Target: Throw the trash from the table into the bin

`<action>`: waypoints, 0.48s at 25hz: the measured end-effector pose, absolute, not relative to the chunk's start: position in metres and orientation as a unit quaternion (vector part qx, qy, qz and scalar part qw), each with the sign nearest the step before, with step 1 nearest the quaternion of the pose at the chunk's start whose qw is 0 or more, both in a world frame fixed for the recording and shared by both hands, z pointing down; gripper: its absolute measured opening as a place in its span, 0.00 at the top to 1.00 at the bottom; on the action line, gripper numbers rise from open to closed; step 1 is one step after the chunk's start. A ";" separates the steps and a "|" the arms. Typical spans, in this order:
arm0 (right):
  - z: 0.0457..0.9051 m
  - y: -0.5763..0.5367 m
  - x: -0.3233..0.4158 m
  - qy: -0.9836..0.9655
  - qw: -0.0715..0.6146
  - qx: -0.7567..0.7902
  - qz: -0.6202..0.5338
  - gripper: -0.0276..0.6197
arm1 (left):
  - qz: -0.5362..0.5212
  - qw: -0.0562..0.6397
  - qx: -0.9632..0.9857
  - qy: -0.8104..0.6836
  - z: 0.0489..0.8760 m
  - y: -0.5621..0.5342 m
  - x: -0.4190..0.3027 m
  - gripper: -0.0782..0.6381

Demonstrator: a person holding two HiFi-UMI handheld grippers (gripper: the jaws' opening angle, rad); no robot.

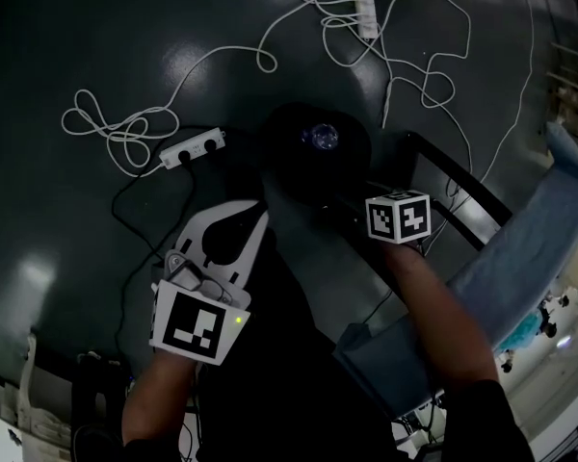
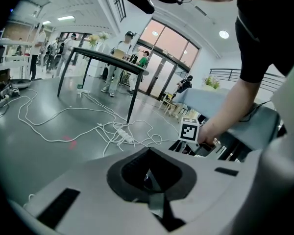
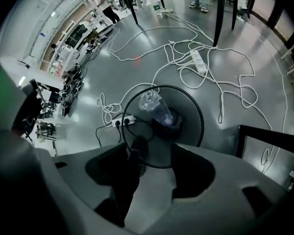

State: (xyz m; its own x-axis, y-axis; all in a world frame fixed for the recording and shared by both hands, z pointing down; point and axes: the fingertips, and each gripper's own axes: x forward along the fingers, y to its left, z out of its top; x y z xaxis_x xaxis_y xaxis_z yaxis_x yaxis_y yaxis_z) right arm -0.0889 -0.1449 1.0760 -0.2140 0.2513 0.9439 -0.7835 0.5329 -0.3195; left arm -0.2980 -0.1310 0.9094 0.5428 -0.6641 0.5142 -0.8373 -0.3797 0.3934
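Right gripper (image 3: 157,153) hangs over the black bin (image 3: 198,116), jaws spread and empty; the clear plastic bottle (image 3: 157,109) lies inside the bin.
Left gripper (image 2: 149,177) has its jaws closed together, nothing seen in them, low beside the bin. White power strip (image 1: 193,147) sits just beside the bin rim, loose white cables (image 1: 125,128) loop across the floor (image 1: 96,27), and a second strip (image 1: 366,8) lies farther off. Cloth-draped table (image 1: 520,258) stands to the right. The floor is dark, glossy grey; the hall is bright with glass doors.

Left gripper (image 1: 260,212), right gripper (image 3: 154,153): white shells, black-white marker cubes (image 1: 398,217); black sleeve (image 2: 255,33).
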 end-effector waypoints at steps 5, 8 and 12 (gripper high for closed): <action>1.072 -0.137 -0.093 -0.657 0.593 0.199 0.421 0.69 | 0.127 0.315 0.823 -0.456 0.902 -0.127 -0.290 0.87; 1.069 -0.130 -0.100 -0.666 0.589 0.190 0.417 0.82 | 0.121 0.309 0.835 -0.438 0.896 -0.121 -0.282 0.87; 1.055 -0.126 -0.112 -0.685 0.579 0.169 0.407 0.95 | 0.119 0.334 0.824 -0.442 0.889 -0.106 -0.277 0.87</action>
State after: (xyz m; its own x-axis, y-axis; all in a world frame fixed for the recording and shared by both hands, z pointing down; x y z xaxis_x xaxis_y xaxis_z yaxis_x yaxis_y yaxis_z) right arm -0.1119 -0.1258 1.0552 -0.2713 0.2400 0.9321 -0.7042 0.6106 -0.3622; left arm -0.2773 -0.1060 0.8893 0.5809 -0.6484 0.4920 -0.8079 -0.3856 0.4457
